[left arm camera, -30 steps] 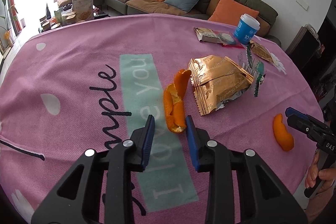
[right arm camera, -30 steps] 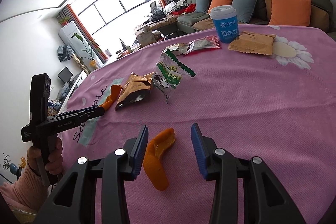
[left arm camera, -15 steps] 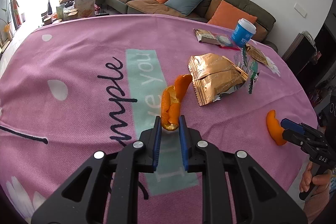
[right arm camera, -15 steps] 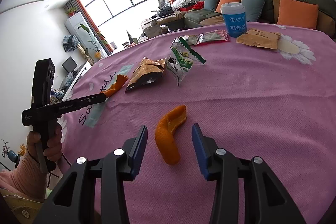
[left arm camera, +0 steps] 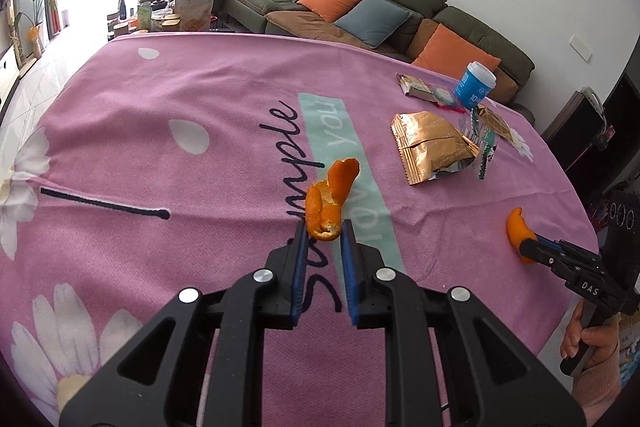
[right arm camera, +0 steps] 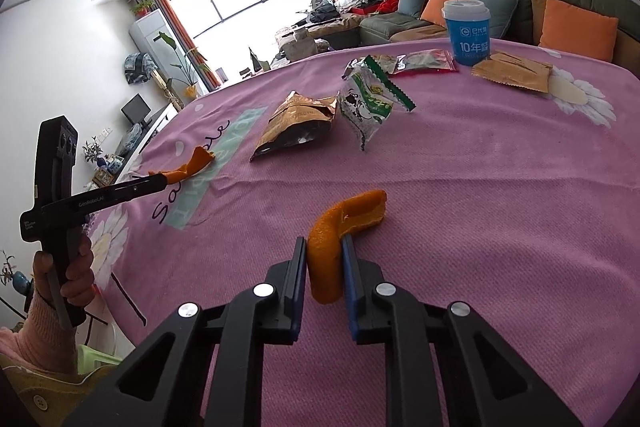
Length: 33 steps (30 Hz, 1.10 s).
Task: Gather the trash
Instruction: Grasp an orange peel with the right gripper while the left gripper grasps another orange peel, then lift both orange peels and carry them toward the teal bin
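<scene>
Left wrist view: the left tool is clamped on the near end of the curled peel, whose long axis runs straight ahead, far tip clear of the counter.

Right wrist view: the right tool, jaws just closing, pinches the chunk, which bends away rightward.

Long peel between my left fingers; torn foil bag ahead-right; cup beyond bag.
</scene>
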Available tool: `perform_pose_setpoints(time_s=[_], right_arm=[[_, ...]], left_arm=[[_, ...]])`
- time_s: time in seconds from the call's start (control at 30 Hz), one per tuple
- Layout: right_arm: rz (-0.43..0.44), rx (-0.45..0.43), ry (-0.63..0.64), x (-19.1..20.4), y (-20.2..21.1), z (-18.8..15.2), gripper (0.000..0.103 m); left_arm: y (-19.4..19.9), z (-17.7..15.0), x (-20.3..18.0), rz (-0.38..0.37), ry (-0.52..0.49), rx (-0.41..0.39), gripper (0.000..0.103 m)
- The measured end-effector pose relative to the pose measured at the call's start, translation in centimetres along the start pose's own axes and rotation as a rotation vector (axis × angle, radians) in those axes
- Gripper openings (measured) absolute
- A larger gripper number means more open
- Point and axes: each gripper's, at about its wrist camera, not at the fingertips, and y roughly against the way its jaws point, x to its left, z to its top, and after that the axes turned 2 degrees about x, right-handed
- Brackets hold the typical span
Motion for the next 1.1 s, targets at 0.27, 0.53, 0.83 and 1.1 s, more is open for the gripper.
perform_pose_setpoints(time_s=[0.27, 0.53, 0.83, 1.1], right_arm=[[0.060, -0.013, 0.063, 3.2, -0.3, 0.8, 0.015], [0.175, 0.006, 0.132, 7.8, -2.7, 1.7, 0.015], [0.285, 0.046, 0.221, 13.1, -5.2, 2.7, 0.015], [0.358, 0.074, 0.292, 17.1, -6.8, 3.5, 0.015]], left_arm=[[2.8, -1.6, 1.8, 0.018, 0.030, -0.042, 0.017], [5.8, -3.7, 3.8, 0.033, 0.067, -0.080, 0.017], [9.1, -5.3, 6.5, 0.073, 0.120, -0.134, 0.016], [11.7, -6.6, 9.5, 0.115, 0.178, -0.171, 0.016]])
